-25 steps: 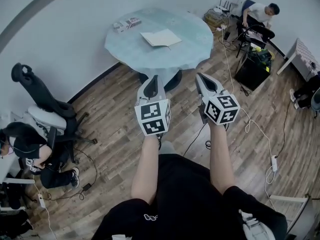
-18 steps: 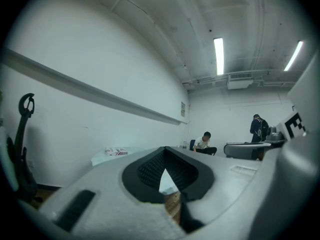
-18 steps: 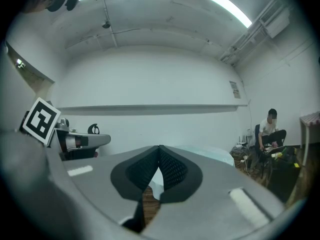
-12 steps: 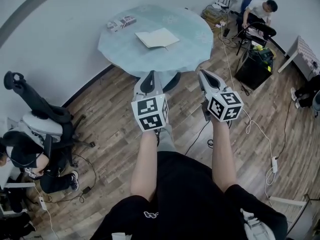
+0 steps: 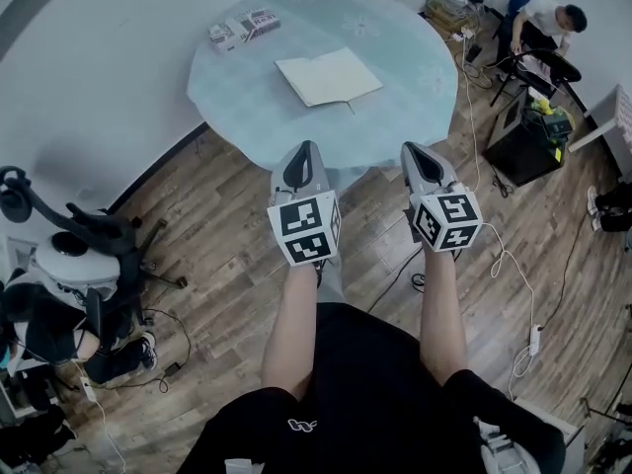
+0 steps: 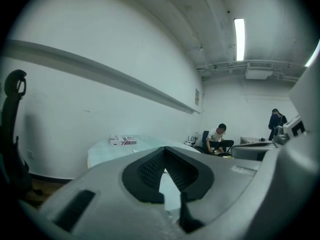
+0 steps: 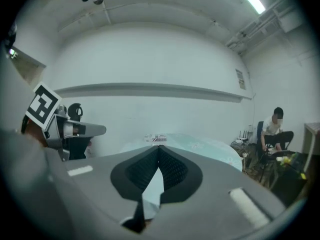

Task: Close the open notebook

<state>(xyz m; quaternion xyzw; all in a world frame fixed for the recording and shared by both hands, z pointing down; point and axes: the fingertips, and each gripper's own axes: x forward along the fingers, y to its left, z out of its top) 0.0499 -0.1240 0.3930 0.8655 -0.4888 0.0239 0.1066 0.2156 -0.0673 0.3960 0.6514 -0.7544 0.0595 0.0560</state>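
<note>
The open notebook (image 5: 328,76) lies flat with white pages up, near the middle of a round table (image 5: 247,102) under a pale blue cloth. Both grippers are held side by side over the wooden floor, short of the table's near edge and pointing at it. My left gripper (image 5: 307,148) is shut with nothing in it, its tips meeting in the left gripper view (image 6: 165,148). My right gripper (image 5: 413,149) is likewise shut and empty (image 7: 158,146). Neither one touches the notebook or the table.
A small printed box (image 5: 244,28) sits at the table's far left edge. A black office chair (image 5: 69,230) and a seated person (image 5: 39,314) are at the left. Another person (image 5: 548,18), a black case (image 5: 528,131) and floor cables (image 5: 494,260) are at the right.
The table and notebook have come nearer and sit lower in the head view. Both grippers have moved forward toward the table together, staying shut.
</note>
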